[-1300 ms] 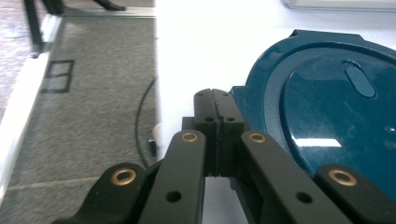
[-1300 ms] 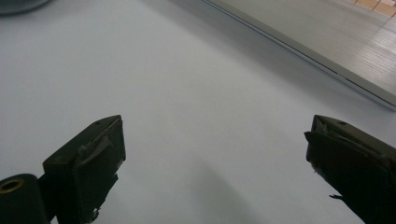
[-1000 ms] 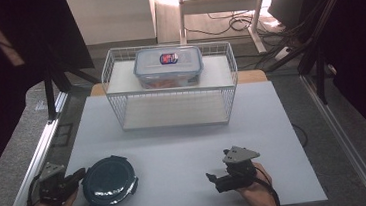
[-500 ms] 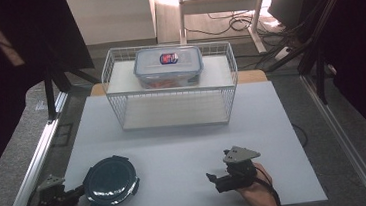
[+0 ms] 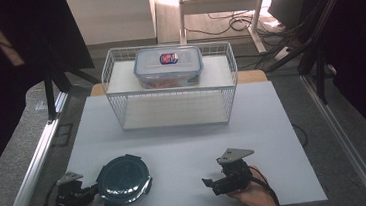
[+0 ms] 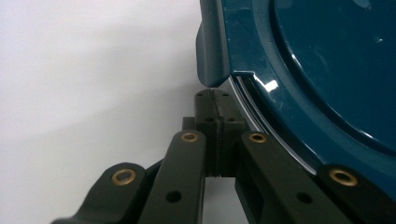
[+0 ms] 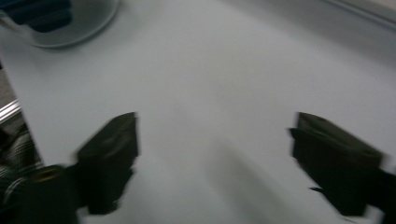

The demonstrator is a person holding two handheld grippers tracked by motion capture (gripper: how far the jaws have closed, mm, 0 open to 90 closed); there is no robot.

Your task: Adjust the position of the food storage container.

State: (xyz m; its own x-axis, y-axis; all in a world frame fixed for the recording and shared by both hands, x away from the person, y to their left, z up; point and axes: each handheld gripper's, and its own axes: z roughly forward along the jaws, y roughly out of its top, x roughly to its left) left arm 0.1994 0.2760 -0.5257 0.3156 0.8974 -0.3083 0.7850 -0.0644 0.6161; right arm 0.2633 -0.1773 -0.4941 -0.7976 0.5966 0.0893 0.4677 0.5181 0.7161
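A round container with a dark teal lid [image 5: 123, 181] lies near the front left of the white mat [image 5: 184, 143]. My left gripper [image 5: 94, 190] is just left of it, shut and holding nothing. In the left gripper view the closed tips of the left gripper [image 6: 212, 95] sit right under a clip tab [image 6: 211, 60] on the lid [image 6: 317, 70]. My right gripper [image 5: 207, 183] rests at the front right and points left. In the right gripper view, which is blurred, the right gripper [image 7: 217, 130] is open. Its jaws have just been closing with only bare mat between them.
A white wire rack [image 5: 172, 91] stands at the back of the mat. A clear rectangular lidded box [image 5: 168, 66] sits on its top shelf. Metal rails [image 5: 35, 161] run along both table sides. The round container [image 7: 56, 18] lies far off in the right gripper view.
My left gripper has shifted toward the near edge and then right, up against the teal lid's rim. The right hand has stayed in place.
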